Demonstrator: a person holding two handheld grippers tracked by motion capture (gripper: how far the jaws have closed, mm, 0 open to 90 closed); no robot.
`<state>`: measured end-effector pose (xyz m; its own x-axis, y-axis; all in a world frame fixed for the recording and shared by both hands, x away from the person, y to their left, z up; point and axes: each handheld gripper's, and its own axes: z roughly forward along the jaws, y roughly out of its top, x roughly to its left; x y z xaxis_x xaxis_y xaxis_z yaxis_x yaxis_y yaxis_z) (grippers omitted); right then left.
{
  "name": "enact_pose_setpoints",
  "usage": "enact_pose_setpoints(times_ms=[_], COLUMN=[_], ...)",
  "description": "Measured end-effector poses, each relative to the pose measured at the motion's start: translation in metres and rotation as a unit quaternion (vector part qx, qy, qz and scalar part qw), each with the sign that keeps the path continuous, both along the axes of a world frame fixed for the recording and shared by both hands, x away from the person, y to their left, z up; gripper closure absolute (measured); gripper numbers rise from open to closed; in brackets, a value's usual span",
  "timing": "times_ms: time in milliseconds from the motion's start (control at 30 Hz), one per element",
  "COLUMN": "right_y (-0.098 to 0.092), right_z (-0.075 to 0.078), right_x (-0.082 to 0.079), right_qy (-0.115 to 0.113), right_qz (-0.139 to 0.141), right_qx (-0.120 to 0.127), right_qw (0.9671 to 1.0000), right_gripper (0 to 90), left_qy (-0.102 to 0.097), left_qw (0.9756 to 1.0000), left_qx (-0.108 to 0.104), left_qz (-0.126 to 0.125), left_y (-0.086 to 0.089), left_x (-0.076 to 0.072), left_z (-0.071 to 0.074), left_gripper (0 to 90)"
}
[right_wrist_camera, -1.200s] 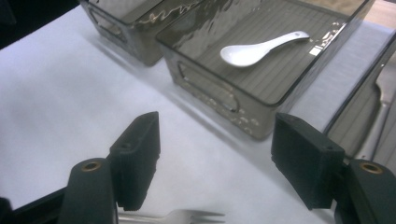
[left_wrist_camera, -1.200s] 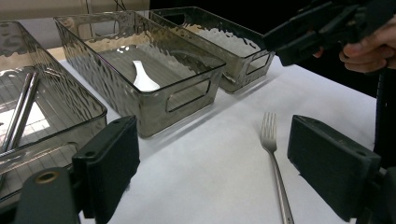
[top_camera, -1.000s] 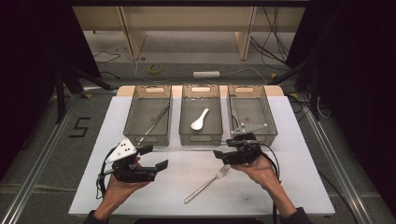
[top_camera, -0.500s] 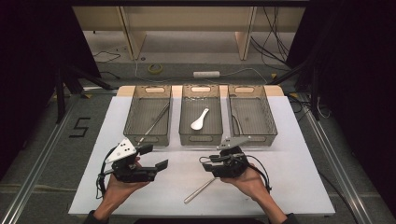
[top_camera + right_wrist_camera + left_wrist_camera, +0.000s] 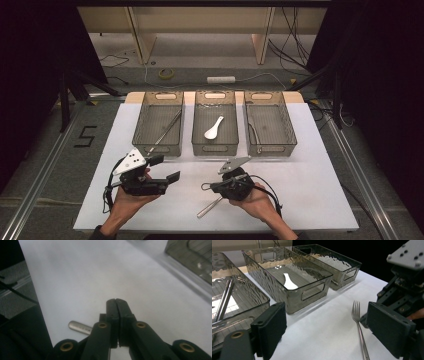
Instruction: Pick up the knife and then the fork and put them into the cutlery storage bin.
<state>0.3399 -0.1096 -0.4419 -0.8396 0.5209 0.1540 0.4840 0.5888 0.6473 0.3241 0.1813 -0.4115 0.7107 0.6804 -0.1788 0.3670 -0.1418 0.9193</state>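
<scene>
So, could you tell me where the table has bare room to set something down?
The white table is bare right of the right gripper, in front of the right bin, and left of the left bin. It is crowded around the fork between the two grippers.

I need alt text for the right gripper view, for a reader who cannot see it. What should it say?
The right gripper's two black jaws are pressed together with nothing visible between them, above a white table. The rounded end of a metal fork handle lies on the table just left of the jaws, and a corner of a grey transparent bin shows at the top right.
</scene>
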Motion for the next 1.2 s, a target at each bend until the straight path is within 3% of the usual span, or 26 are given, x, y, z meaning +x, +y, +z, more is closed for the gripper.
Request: enact_pose_setpoints(times_ms=[333,733,1200], right_y=[0.017,0.026,0.025], right_z=[-0.020,-0.033,-0.033], right_x=[-0.005,-0.005,-0.008], right_qy=[0.011,0.022,0.043], right_qz=[0.031,0.040,0.059], right_qx=[-0.037,-0.060,-0.079], right_qw=[0.9988,0.9972,0.9942], right_gripper=[90.0,90.0,90.0], left_qy=[0.000,0.000,0.000], left_qw=[1.0000,1.0000,1.0000], left_qx=[0.000,0.002,0.002], left_qz=[0.000,-0.001,-0.001], left_y=[-0.001,-0.001,-0.001], left_x=[0.000,0.000,0.000], left_z=[0.000,0.000,-0.001], left_gripper=[16.3,16.3,16.3])
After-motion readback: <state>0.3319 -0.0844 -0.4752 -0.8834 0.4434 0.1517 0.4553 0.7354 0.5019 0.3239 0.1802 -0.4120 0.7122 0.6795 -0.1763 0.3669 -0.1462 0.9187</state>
